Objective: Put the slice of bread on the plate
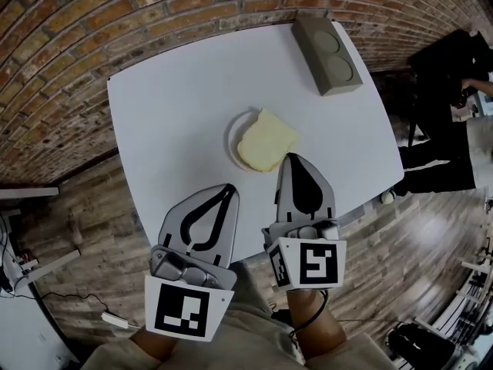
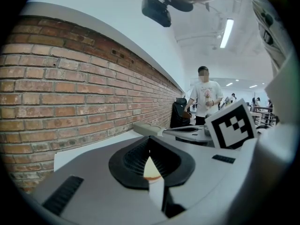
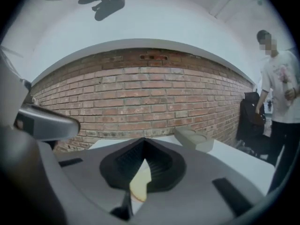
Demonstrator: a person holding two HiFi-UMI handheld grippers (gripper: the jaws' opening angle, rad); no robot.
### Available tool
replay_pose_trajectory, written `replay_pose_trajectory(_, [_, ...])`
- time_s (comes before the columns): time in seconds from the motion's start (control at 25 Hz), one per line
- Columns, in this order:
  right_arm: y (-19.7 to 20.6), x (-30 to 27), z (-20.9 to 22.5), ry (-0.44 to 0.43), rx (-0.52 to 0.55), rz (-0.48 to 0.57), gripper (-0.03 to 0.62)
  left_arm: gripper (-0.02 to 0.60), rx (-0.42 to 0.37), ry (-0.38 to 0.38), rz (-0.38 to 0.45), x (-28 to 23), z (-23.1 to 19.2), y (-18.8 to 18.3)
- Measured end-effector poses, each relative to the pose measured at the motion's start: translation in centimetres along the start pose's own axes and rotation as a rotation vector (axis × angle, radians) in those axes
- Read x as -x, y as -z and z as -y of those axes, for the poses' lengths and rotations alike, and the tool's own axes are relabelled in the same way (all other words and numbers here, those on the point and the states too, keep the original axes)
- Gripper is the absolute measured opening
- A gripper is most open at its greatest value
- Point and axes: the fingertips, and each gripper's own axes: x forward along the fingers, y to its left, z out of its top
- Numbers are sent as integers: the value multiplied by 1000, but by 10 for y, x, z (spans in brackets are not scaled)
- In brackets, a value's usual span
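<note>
Jaws closed, empty on left gripper (image 1: 229,187) and right gripper (image 1: 291,158); bread slice (image 1: 266,139) on plate (image 1: 232,142).

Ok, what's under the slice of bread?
A white plate lies under the slice of bread; only its left rim shows. The bread covers the plate's middle and right edge.

Looking like an open-plan lab or studio workspace rather than a home. Bare brick wall (image 1: 62,68) curving along one side, wood-plank floor (image 1: 92,206) showing around a white table (image 1: 177,91). Strip light (image 2: 227,32) glowing overhead. Person (image 2: 205,97) standing further in, possibly among desks; too small to tell.
</note>
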Motion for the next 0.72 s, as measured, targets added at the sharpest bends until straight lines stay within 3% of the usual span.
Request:
replay_pose_trajectory(0.44, [-55,49,-31,-21,93,123,6,9,-3,7,30,12,3,-11])
replay_pose_trajectory(0.72, [-74,83,-42,-6,98,158,6,9,11,4,76,27,9,-32])
